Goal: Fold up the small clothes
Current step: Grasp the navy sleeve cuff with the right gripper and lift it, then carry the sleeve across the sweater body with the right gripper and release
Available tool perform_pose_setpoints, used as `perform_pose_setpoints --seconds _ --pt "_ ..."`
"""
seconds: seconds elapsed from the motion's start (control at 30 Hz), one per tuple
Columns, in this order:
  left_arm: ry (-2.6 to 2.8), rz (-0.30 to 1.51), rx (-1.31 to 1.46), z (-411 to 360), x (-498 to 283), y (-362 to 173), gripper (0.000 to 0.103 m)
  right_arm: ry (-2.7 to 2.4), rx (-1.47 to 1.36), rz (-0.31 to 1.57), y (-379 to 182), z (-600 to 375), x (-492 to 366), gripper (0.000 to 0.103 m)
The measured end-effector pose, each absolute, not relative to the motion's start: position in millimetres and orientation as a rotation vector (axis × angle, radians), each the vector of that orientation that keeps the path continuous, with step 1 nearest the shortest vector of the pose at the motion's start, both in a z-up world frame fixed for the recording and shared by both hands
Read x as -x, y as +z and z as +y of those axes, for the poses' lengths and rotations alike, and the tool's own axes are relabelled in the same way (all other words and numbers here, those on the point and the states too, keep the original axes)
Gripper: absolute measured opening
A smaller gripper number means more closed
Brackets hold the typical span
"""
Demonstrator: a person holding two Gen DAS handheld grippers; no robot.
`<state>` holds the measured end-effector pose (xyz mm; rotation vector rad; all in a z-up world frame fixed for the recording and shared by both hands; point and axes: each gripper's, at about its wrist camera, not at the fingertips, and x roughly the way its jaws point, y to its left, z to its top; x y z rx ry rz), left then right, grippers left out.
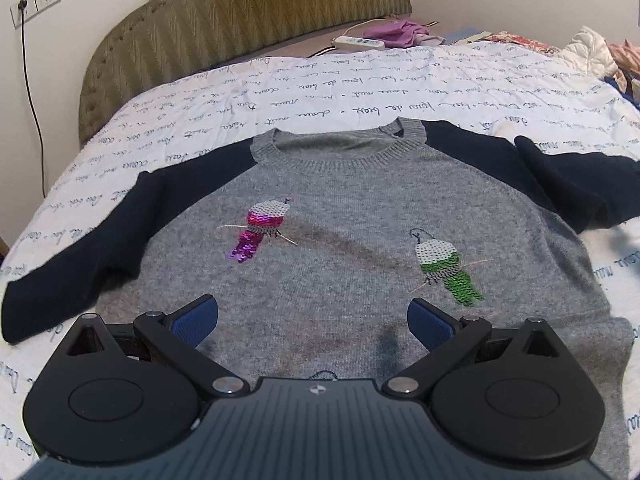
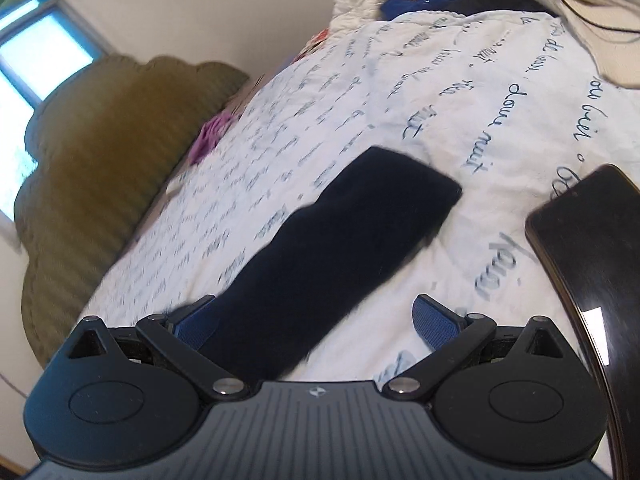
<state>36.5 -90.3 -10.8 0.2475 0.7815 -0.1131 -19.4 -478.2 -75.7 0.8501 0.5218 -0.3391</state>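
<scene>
Sweater [image 1: 360, 216] lies flat, face up, on bed quilt [image 1: 280, 80]; collar points to headboard [image 1: 240, 12], hem to camera, long axis along bed. Navy sleeves spread out to both sides. Left gripper [image 1: 313, 322] hovers low over hem, jaws spread, empty. Right gripper [image 2: 314, 326] over right sleeve [image 2: 340, 240], jaws spread, tilted; sleeve runs diagonally away.

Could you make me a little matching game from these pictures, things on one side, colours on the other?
Things:
1. sweater body
2. sweater sleeve
3. headboard
4. crumpled cloth by the power strip

Colours:
A. purple
B. grey
C. olive green
D. dark navy

Pairs: 1-B, 2-D, 3-C, 4-A
</scene>
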Motion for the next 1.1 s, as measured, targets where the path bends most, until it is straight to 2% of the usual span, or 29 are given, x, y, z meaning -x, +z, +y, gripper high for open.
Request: perform_pose_setpoints --seconds 0.1,0.27,0.3,0.33,0.37,0.43,0.53,0.6,0.93,1.1 --pt "-0.106 0.783 -0.255 -90.4 -38.6 -9.7 0.103 -0.332 -0.880 0.473 -86.5 -491.0 9.7 0.103" --pt "-0.082 0.792 -0.260 -87.7 -44.6 -8.0 0.103 -0.361 -0.908 0.414 -95.5 -506.6 -8.3 0.093" --pt "-0.072 0.795 -0.265 -87.3 -46.2 -7.1 0.103 -0.370 -0.917 0.405 -95.3 -509.5 -11.2 0.085" --pt "-0.063 0.796 -0.270 -86.3 -47.0 -6.0 0.103 -0.381 -0.929 0.401 -95.4 -512.7 -14.1 0.071" --pt "-0.055 0.793 -0.274 -85.5 -47.6 -4.9 0.103 -0.391 -0.943 0.402 -96.2 -517.0 -17.2 0.064" --pt "-0.042 0.786 -0.275 -83.3 -48.2 -2.9 0.103 -0.411 -0.972 0.421 -99.0 -524.5 -23.0 0.040" --pt "-0.032 0.790 -0.274 -80.0 -49.4 -2.2 0.103 -0.432 -0.984 0.455 -100.3 -530.6 -28.9 0.018" --pt "-0.026 0.792 -0.280 -78.5 -50.1 -2.4 0.103 -0.437 -0.979 0.460 -97.7 -532.2 -30.3 0.011" --pt "0.000 0.776 -0.308 -69.4 -49.1 -3.2 0.103 -0.569 -0.647 0.371 -29.0 -539.0 -21.9 0.008" --pt "0.004 0.781 -0.293 -62.1 -51.1 -3.8 0.103 -0.504 -0.475 0.358 -3.0 -489.2 -28.2 0.008"
